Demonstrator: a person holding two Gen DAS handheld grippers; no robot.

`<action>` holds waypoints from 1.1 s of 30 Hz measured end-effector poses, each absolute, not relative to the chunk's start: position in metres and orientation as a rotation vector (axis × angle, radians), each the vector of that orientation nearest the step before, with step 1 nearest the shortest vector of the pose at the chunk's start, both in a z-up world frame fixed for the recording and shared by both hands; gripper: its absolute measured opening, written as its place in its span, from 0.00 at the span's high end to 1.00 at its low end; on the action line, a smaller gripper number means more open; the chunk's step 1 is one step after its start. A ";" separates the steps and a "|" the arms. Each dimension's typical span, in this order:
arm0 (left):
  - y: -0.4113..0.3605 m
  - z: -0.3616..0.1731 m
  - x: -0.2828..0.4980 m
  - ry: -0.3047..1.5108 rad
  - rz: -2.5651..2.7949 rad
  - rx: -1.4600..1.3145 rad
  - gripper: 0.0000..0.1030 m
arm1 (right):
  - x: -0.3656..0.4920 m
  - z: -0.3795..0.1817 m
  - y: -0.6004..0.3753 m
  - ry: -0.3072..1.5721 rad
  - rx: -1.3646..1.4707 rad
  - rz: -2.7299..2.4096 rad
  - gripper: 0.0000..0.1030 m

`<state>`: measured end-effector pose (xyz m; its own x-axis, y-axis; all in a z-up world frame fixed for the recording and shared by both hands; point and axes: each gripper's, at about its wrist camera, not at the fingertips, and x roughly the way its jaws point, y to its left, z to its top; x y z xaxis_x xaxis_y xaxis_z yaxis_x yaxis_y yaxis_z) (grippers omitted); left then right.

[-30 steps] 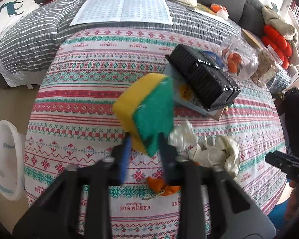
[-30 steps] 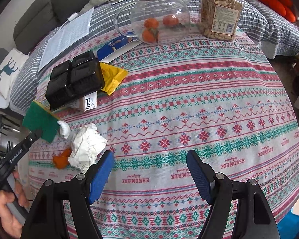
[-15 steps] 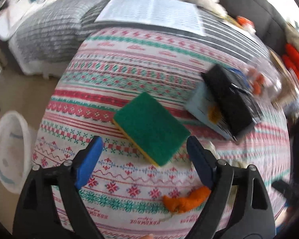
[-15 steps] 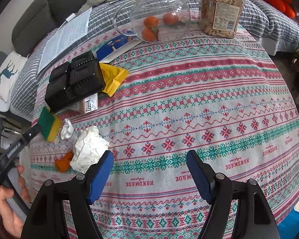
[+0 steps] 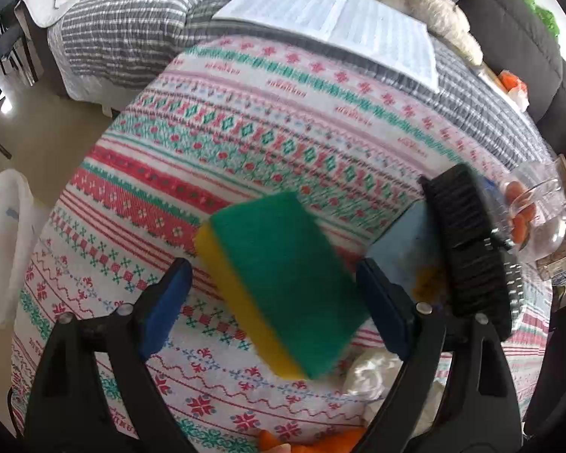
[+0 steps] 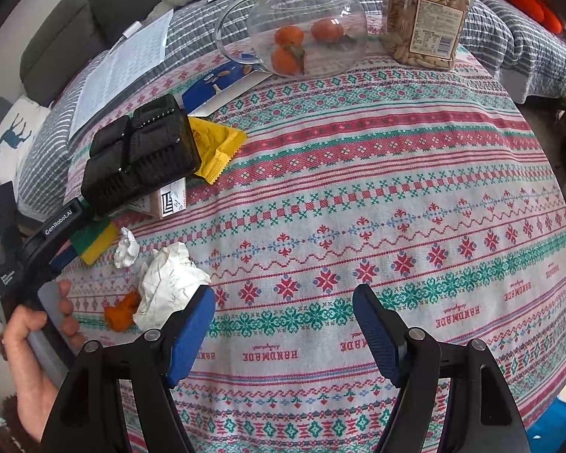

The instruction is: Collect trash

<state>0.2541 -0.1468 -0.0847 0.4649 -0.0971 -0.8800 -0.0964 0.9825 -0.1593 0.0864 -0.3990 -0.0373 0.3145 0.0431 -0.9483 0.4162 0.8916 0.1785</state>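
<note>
Lying between the left gripper's (image 5: 271, 302) just-opened jaws, the green-and-yellow sponge (image 5: 283, 290) is released beside the black tray (image 6: 139, 158), likely clearing access to the crumpled paper (image 6: 169, 283); the right gripper (image 6: 283, 328) hangs open, empty.

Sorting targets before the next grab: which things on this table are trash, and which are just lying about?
Trash:
- crumpled white paper ball
- small white paper wad
- orange peel scrap
- yellow foil wrapper, probably

Lying about:
- green-and-yellow sponge
- black plastic tray
- glass jar of oranges
- nut container
</note>
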 end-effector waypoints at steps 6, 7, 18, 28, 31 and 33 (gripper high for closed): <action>-0.154 -0.085 0.253 1.077 0.019 -0.147 0.14 | 0.083 -0.035 -0.396 1.229 0.443 -0.248 0.25; -0.154 -0.088 0.255 1.085 0.030 -0.137 0.14 | 0.082 -0.034 -0.397 1.228 0.442 -0.251 0.25; -0.160 -0.088 0.237 1.120 -0.079 -0.048 0.33 | 0.075 -0.035 -0.403 1.240 0.433 -0.278 0.25; -0.123 -0.071 0.215 1.177 -0.229 -0.095 0.37 | 0.075 -0.030 -0.384 1.235 0.403 -0.249 0.25; -0.111 -0.064 0.206 1.178 -0.248 -0.094 0.37 | 0.078 -0.029 -0.379 1.234 0.401 -0.237 0.25; -0.104 -0.059 0.201 1.174 -0.255 -0.084 0.37 | 0.082 -0.030 -0.375 1.237 0.403 -0.228 0.25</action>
